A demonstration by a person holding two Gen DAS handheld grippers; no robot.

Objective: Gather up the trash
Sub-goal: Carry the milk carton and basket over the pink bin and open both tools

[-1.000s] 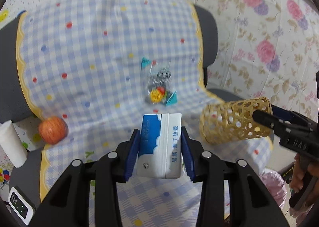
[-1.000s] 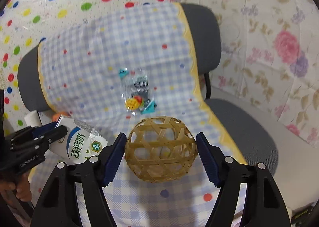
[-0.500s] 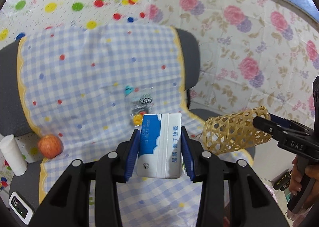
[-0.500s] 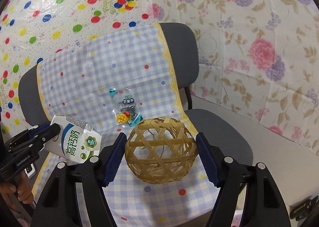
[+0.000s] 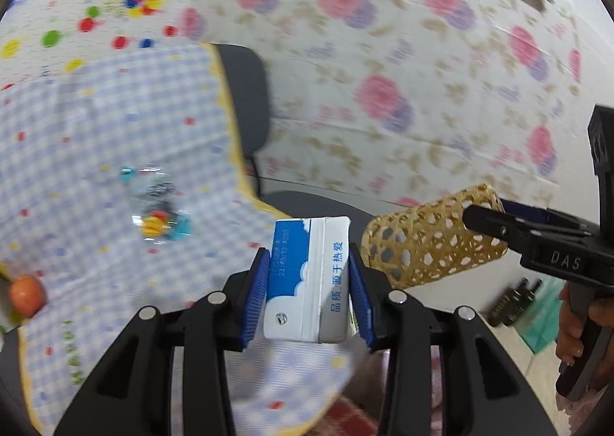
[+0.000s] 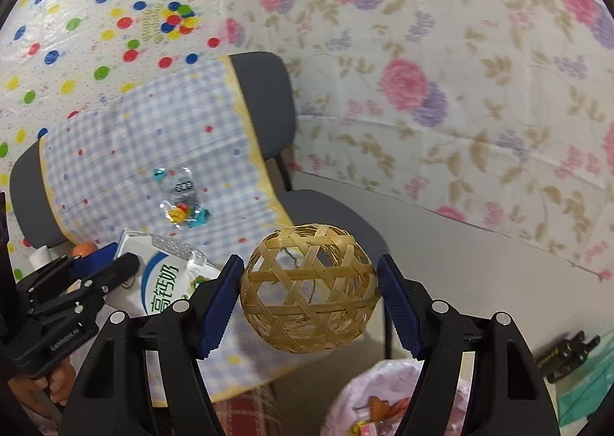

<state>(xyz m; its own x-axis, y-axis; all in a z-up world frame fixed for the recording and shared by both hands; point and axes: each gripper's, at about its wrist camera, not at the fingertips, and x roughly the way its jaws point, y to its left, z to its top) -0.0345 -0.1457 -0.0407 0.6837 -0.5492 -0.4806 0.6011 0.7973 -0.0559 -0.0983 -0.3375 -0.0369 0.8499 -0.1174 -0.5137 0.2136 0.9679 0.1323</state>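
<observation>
A: Note the left hand-held gripper [image 5: 307,282]. Its pads pinch the carton [image 5: 307,278] across its two narrow sides, low on the body, with the top end pointing away from you. The carton is in the air over the front edge of the chair [image 6: 264,91]. Judged from the crumpled, torn-open top seen in the right view, it is empty or nearly so: light, thin-walled, easy to dent. Your hold on the flat faces is the right place. Do not squeeze harder.

B: And the right hand-held gripper [image 6: 309,290]?

A: Its jaws stand wide, one pad on each side of the woven ball [image 6: 309,288] at its widest girth. The ball hangs clear of the chair, at about 3 o'clock from the carton. It looks like an open bamboo lattice: very light, springy, round, so likely to roll out of a slack grip. Keep the pads on strips, not over holes.

B: Where does it all go?

A: The pink bag [image 6: 368,397] sits on the floor at 6 o'clock in the right view, below the ball, with scraps already in it. The wrapper [image 6: 180,198] lies flat on the checked cloth [image 6: 134,137] at 10 o'clock: thin film, slippery, best pinched at an edge. The apple [image 5: 27,294] at 9 o'clock in the left view is blurred.
</observation>
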